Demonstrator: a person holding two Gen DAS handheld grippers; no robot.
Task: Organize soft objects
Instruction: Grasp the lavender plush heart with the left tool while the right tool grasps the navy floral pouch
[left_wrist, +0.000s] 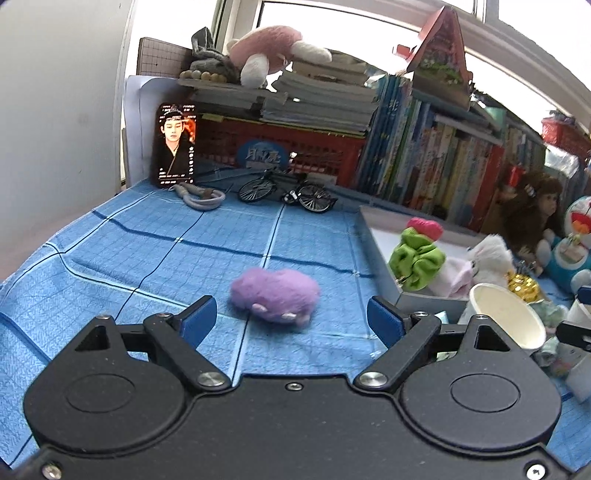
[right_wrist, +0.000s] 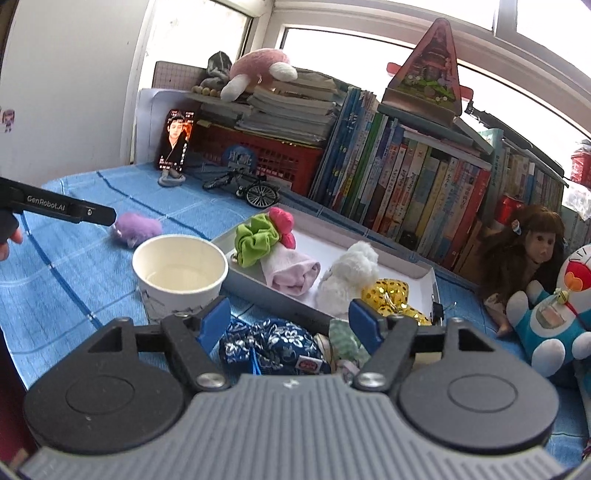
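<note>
On the blue cloth (left_wrist: 129, 258) lies a purple plush (left_wrist: 275, 295), just ahead of the left gripper (left_wrist: 291, 319), whose fingers stand wide apart and empty. Only the right wrist view shows the right gripper (right_wrist: 288, 319), fingers apart, over a navy flowered pouch (right_wrist: 273, 345), and the whole white tray (right_wrist: 424, 275) of soft toys. "GenRobot.AI" is printed on the left gripper's side

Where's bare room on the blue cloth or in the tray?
Free: the blue cloth left of the purple plush, out to the phone and model bicycle; also the tray's back strip. Crowded: tray front, and between paper cup and floral pouch.
</note>
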